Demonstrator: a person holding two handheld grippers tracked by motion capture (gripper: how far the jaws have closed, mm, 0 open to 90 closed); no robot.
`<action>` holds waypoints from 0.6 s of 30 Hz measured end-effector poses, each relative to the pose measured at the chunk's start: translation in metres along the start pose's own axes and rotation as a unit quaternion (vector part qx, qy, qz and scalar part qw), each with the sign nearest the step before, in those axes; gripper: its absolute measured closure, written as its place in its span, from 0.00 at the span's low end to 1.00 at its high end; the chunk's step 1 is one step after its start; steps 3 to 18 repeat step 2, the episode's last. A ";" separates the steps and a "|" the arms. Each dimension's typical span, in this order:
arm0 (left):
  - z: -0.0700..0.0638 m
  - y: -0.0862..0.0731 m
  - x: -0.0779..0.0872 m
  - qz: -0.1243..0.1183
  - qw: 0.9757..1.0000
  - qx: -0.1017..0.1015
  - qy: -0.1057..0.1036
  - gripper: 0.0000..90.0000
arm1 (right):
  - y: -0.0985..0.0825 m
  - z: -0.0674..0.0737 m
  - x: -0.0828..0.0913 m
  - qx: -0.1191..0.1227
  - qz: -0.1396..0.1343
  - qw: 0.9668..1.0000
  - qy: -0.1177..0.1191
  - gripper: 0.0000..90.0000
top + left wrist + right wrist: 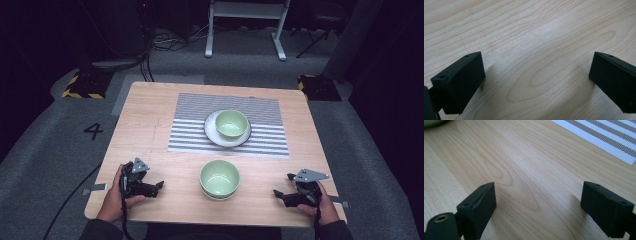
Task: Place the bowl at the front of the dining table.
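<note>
Left gripper [159,187]: jaws spread wide, nothing betw. them; rests low on the table [150,115] near its front left corner, held by the person's left hand [116,196]. In the left gripper view [536,75] the two black jaws frame bare wood grain. Right gripper [278,194]: jaws likewise wide apart and empty; sits near the front right corner in the right hand [324,204], jaws aimed inward toward table centre. In the right gripper view [537,200] bare wood lies betw. the jaws, w/ a corner of the striped mat [604,135] at upper right and a green rim at upper left.

Front bowl [220,178]: pale green, upright, on the wood betw. the two grippers, apart from both; looks like it sits in a second one, cannot tell for sure. Back bowl [232,123]: same green, stands on a white plate [212,135], which lies on the striped mat at mid-table, well beyond both grippers.
</note>
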State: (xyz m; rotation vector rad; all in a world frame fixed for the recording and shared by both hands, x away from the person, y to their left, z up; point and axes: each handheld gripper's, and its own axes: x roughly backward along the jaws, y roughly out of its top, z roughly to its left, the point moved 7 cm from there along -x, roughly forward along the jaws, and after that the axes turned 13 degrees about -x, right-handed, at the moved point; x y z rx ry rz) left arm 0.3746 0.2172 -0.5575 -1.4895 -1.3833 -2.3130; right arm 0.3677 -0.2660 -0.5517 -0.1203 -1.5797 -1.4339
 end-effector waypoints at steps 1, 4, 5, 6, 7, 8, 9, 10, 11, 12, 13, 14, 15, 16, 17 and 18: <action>0.000 0.000 0.000 0.000 1.000 0.000 0.000 0.00 | 0.000 0.000 0.000 0.000 0.000 1.000 0.000 0.14; 0.000 0.000 0.000 0.000 1.000 0.000 0.000 0.00 | 0.000 0.000 0.000 0.000 0.000 1.000 0.000 0.14; 0.000 0.000 0.000 0.000 1.000 0.000 0.000 0.00 | 0.000 0.000 0.000 0.000 0.000 1.000 0.000 0.14; 0.000 0.000 0.000 0.000 1.000 0.000 0.000 0.00 | 0.000 0.000 0.000 0.000 0.000 1.000 0.000 0.14; 0.000 0.000 0.000 0.000 1.000 0.000 0.000 0.00 | 0.000 0.000 0.000 0.000 0.000 1.000 0.000 0.14; 0.000 0.000 0.000 0.000 1.000 0.000 0.000 0.00 | 0.000 0.000 0.000 0.000 0.000 1.000 0.000 0.14; 0.000 0.000 0.000 0.000 1.000 0.000 0.000 0.00 | 0.000 0.000 0.000 0.000 0.000 1.000 0.000 0.14; 0.000 0.000 0.000 0.000 1.000 0.000 0.000 0.00 | 0.000 0.000 0.000 0.000 0.000 1.000 0.000 0.14; 0.000 0.000 0.000 0.000 1.000 0.000 0.000 0.00 | 0.000 0.000 0.000 0.000 0.000 1.000 0.000 0.14; 0.000 0.000 0.000 0.000 1.000 0.000 0.000 0.00 | 0.000 0.000 0.000 0.000 0.000 1.000 0.000 0.14; 0.000 0.000 0.000 0.000 1.000 0.000 0.000 0.00 | 0.000 0.000 0.000 0.000 0.000 1.000 0.000 0.14; 0.000 0.000 0.000 0.000 1.000 0.000 0.000 0.00 | 0.000 0.000 0.000 0.000 0.000 1.000 0.000 0.14; 0.000 0.000 0.000 0.000 1.000 0.000 0.000 0.00 | 0.000 0.000 0.000 0.000 0.000 1.000 0.000 0.14; 0.000 0.000 0.000 0.000 1.000 0.000 0.000 0.00 | 0.000 0.000 0.000 0.000 0.000 1.000 0.000 0.14; 0.000 0.000 0.000 0.000 1.000 0.000 0.000 0.00 | 0.000 0.000 0.000 0.000 0.000 1.000 0.000 0.14; 0.000 0.000 0.000 0.000 1.000 0.000 0.000 0.00 | 0.000 0.000 0.000 0.000 0.000 1.000 0.000 0.14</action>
